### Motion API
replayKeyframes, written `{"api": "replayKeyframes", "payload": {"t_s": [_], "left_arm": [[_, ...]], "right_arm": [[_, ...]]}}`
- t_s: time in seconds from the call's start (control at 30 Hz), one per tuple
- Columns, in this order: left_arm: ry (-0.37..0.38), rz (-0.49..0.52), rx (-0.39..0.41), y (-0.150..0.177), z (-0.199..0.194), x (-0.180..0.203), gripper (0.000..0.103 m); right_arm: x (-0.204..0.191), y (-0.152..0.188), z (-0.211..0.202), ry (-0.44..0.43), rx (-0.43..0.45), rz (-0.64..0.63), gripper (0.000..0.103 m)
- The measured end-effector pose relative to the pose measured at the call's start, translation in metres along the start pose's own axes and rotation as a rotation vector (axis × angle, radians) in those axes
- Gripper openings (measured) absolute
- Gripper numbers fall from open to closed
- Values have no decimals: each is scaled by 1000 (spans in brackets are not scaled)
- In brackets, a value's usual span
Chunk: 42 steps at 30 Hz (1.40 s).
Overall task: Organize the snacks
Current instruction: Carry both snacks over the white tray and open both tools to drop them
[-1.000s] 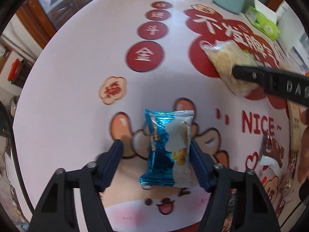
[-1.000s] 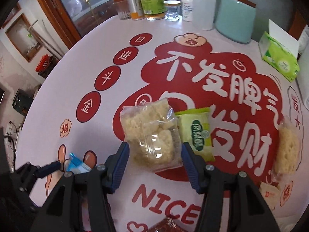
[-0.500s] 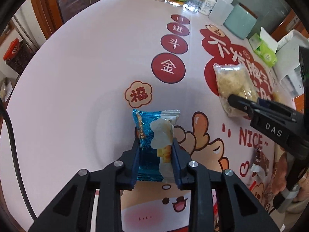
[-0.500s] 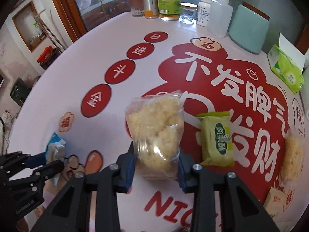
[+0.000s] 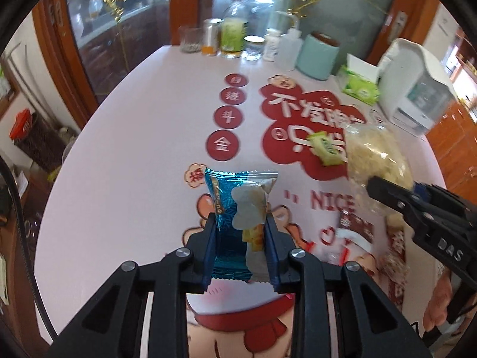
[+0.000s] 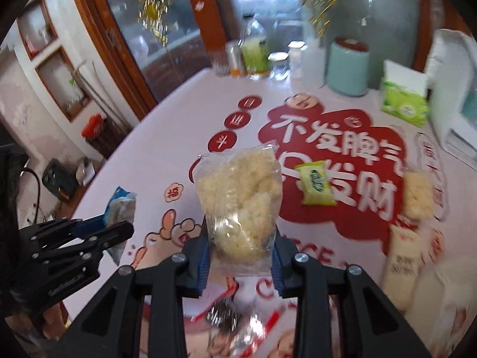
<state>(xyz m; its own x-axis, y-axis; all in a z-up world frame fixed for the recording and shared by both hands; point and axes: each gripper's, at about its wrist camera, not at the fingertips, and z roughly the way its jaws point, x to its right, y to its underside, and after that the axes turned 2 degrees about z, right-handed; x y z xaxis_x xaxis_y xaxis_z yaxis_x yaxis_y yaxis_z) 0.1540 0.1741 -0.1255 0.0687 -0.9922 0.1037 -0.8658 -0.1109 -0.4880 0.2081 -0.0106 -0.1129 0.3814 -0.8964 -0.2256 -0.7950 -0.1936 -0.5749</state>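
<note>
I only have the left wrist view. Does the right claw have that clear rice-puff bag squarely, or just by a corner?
Observer: Squarely. The right claw has just been closing, and both pads now press the lower part of the clear rice-puff bag, which stands upright between them.
Operator: Any more rice puffs left to collect?
Observer: Yes, a smaller rice-puff pack lies on the table, to the right of the green packet.
</note>
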Motion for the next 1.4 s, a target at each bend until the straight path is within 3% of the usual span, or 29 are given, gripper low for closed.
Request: {"api": "replayKeyframes", "payload": {"t_s": [0.23, 0.53, 0.73, 1.1, 1.4], "left_arm": [[49, 143, 32, 10, -42, 75, 27], [164, 363, 71, 31, -74, 221, 27], [216, 480, 81, 43, -85, 316, 27], [237, 600, 85, 34, -75, 431, 27], [192, 670, 30, 35, -39, 472, 28]], "right_arm": [[30, 62, -91, 6, 74, 142, 33], [106, 148, -197, 148, 178, 321, 33], [150, 194, -246, 249, 214, 419, 33], [211, 227, -279, 335, 252, 532, 34], [243, 227, -274, 375, 242, 568, 35]]}}
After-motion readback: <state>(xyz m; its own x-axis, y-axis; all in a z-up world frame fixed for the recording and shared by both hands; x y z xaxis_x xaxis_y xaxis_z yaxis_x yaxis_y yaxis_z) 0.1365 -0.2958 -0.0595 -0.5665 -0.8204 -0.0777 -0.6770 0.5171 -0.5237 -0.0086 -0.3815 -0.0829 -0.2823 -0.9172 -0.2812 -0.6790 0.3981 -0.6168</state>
